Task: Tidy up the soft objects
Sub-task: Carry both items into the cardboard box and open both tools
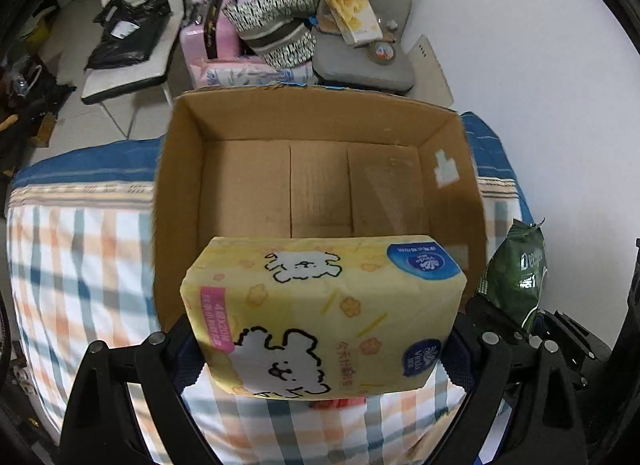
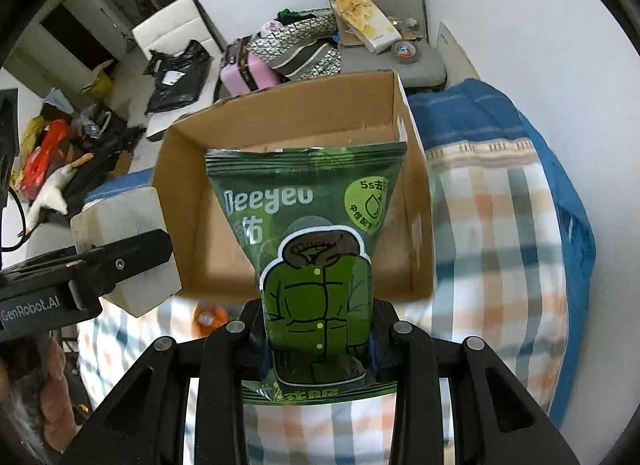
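My left gripper point(image 1: 320, 349) is shut on a yellow tissue pack point(image 1: 320, 313) with white dog drawings and holds it over the near wall of an open cardboard box point(image 1: 320, 185), which has nothing inside. My right gripper point(image 2: 318, 345) is shut on a green Deeyeo wipes pouch point(image 2: 308, 249) and holds it upright over the near edge of the same box point(image 2: 224, 193). The green pouch also shows at the right in the left wrist view point(image 1: 516, 269). The left gripper with its pack shows at the left in the right wrist view point(image 2: 120, 261).
The box stands on a bed with a checked blanket point(image 1: 80, 249) and blue band. Beyond it are a grey chair point(image 1: 360, 61) with clutter, a pink suitcase point(image 1: 208, 41), a patterned bag and a white chair point(image 1: 132, 25) with black bags. An orange item point(image 2: 208, 317) lies on the blanket.
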Motion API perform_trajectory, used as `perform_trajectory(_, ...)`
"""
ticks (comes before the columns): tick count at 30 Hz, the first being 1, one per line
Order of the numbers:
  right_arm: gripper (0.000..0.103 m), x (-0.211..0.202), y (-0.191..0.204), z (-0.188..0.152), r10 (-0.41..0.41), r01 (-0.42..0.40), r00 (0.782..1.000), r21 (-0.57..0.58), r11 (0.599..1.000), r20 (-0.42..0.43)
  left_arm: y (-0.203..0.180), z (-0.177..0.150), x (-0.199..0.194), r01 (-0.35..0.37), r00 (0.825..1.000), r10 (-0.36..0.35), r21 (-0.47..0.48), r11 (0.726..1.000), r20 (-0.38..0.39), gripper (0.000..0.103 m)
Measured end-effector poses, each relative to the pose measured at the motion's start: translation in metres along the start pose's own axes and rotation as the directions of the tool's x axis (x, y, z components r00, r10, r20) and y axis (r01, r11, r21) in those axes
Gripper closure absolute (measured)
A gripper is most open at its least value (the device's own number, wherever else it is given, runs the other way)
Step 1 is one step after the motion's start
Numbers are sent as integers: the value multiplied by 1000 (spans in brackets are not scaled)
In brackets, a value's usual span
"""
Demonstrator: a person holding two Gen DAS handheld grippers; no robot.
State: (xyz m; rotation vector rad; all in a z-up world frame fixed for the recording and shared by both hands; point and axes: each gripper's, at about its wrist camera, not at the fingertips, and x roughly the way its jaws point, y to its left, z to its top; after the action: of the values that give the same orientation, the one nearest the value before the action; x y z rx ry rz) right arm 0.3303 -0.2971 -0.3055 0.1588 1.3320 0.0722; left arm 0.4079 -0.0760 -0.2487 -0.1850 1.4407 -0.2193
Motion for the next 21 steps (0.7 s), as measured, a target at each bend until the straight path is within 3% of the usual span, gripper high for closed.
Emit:
perform_trajectory(2,68,-2,17,15,-4,4,1000,10,1000,-18,0,24,20,10,999,-10,-1,1000,-39,8)
perform_trajectory(9,68,63,22,87,-37,40,995,37,998,-94,-3,79,89,70,983,-69,1,998,-171,8)
perform_trajectory(21,66,144,16,149,-76,82,981,23,996,-179,-3,114,146,99,960,-98,-9,995,-261,8)
